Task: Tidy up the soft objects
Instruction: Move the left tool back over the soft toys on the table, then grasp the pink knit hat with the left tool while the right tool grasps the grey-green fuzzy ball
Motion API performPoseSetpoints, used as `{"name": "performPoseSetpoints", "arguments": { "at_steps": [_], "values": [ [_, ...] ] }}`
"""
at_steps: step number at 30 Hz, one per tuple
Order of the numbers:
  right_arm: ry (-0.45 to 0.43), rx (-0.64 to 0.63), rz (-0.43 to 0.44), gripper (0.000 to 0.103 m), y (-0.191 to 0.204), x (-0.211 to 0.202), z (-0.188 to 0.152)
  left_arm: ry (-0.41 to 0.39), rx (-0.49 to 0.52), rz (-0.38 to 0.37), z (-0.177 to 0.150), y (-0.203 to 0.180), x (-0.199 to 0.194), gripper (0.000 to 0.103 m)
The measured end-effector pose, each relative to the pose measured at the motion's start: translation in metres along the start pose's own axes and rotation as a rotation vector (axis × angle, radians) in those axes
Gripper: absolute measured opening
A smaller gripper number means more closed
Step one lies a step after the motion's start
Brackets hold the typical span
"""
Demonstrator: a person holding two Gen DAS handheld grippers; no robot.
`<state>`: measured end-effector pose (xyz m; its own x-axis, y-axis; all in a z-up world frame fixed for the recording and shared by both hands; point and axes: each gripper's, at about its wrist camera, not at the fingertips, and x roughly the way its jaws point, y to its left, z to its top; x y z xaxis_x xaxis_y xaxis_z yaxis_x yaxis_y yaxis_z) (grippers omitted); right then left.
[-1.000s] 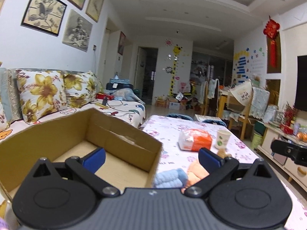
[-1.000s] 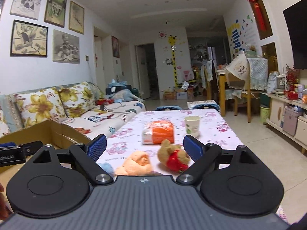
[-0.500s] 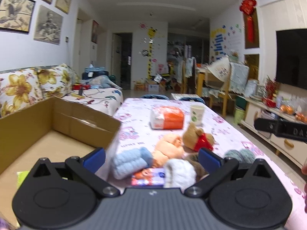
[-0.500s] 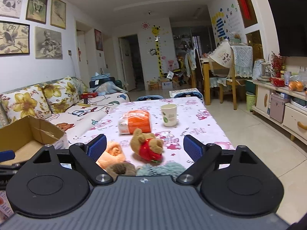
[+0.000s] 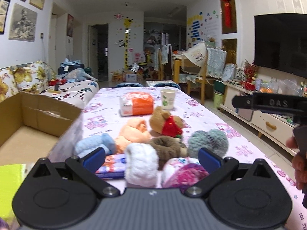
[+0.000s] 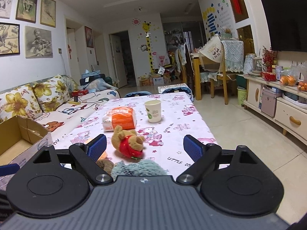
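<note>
My left gripper [image 5: 151,158] hangs wide open and empty over the nearest toys: a white plush [image 5: 141,164] and a pink-purple plush [image 5: 182,172] at 6 o'clock. My right gripper [image 6: 144,146] is likewise spread and holds nothing. Beyond them lie a brown ring [image 5: 167,146], grey-green plush [image 5: 208,140], blue plush [image 5: 96,144], peach plush [image 5: 135,131] and teddy bear [image 6: 128,140]. The cardboard box [image 5: 36,118], at 9 o'clock, shows no toys; I judge sorting barely begun.

**Setting: family living room**

I face a table [image 6: 178,115] in a printed cloth. Left of it stands a floral sofa [image 6: 34,99] beneath framed pictures [image 6: 38,42]; right of it, a television [image 6: 287,17] above a cabinet [image 6: 284,113]; beyond it, a giraffe height chart [image 6: 147,44].
</note>
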<state>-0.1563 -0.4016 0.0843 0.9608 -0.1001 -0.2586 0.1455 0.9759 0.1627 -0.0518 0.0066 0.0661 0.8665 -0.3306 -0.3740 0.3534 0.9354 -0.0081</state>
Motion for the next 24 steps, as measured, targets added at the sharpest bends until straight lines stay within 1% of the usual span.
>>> {"name": "performPoseSetpoints", "arguments": {
  "at_steps": [5,8,12,18,21,24],
  "values": [
    [0.004,0.025,-0.026,0.103,-0.002,0.002,0.0,0.025,0.02,-0.035,-0.004,-0.015,0.004,0.102],
    [0.013,0.038,-0.035,0.103,-0.004,0.003,-0.003,0.053,0.019,-0.061,-0.008,-0.022,0.007,0.102],
    [0.042,0.021,-0.043,0.103,-0.002,0.011,-0.008,0.095,0.003,-0.085,-0.015,-0.026,0.011,0.101],
    [0.127,0.015,0.03,0.103,0.003,0.032,-0.016,0.162,-0.053,-0.097,-0.021,-0.024,0.021,0.092],
    [0.159,-0.027,0.085,0.103,0.014,0.041,-0.019,0.195,-0.082,-0.103,-0.024,-0.022,0.027,0.088],
    [0.191,-0.078,0.104,0.103,0.023,0.049,-0.023,0.218,-0.102,-0.11,-0.027,-0.021,0.031,0.087]
  ]
}}
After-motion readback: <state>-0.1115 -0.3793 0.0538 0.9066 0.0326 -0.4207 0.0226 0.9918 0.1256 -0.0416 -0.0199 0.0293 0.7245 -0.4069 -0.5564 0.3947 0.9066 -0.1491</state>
